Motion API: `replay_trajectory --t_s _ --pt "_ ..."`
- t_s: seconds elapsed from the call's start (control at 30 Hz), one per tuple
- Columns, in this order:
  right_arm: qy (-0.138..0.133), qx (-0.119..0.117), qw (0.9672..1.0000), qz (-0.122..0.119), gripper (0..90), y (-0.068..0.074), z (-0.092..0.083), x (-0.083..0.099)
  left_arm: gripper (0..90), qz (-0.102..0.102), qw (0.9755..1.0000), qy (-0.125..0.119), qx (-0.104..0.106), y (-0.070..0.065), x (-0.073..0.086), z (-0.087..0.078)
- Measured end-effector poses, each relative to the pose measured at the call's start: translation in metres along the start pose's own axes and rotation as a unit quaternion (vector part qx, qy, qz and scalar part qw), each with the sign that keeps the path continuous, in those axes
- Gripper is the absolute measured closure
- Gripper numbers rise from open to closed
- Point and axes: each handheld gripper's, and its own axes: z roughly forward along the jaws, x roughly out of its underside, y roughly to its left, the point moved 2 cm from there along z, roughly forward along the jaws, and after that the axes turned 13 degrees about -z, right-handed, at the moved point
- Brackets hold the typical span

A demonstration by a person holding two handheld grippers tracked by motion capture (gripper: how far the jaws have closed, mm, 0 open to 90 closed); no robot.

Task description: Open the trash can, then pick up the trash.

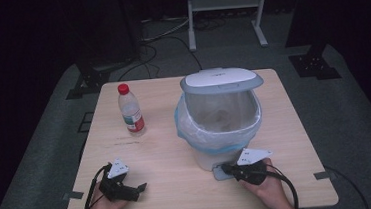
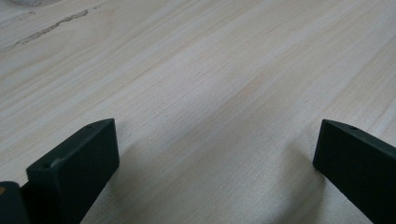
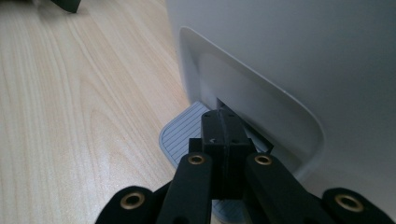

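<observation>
The left gripper (image 1: 141,188) is a black device with a grey three-cornered plate on top that carries small dark marks. A black cable loops out of its body. In its own view the jaws are matte black blocks with flat, chamfered faces, each with a small hole near the tip.

The right gripper (image 1: 224,169) is built alike: black body, pale grey three-cornered plate, and a thick black cable. In the right gripper view its jaws are two narrow black blocks, carried on black link arms. Brass-coloured rivets sit in the link pivots, four of them showing.

The person's hands are bare, with no sleeve visible.
</observation>
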Motion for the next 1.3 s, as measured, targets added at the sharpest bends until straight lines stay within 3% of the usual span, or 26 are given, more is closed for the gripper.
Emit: replay_trajectory --t_s 0.4,0.6,0.83,1.3 --pt "0.01 0.0 0.9999 0.003 90.0 0.001 0.004 0.003 0.0 0.0 1.0 0.0 0.0 0.0 0.0 0.0" --pt "-0.002 -0.005 0.9999 0.009 90.0 -0.001 0.004 0.006 0.0 -0.001 1.0 0.0 -0.002 0.004 -0.001 -0.001" --pt "-0.003 -0.008 0.9998 0.017 90.0 -0.002 0.004 0.006 0.0 0.002 0.9999 -0.011 0.0 0.008 -0.006 -0.001" --pt "-0.003 -0.006 0.9999 0.009 90.0 -0.001 0.004 0.006 0.0 0.008 0.9991 -0.041 0.009 0.012 -0.025 -0.012"
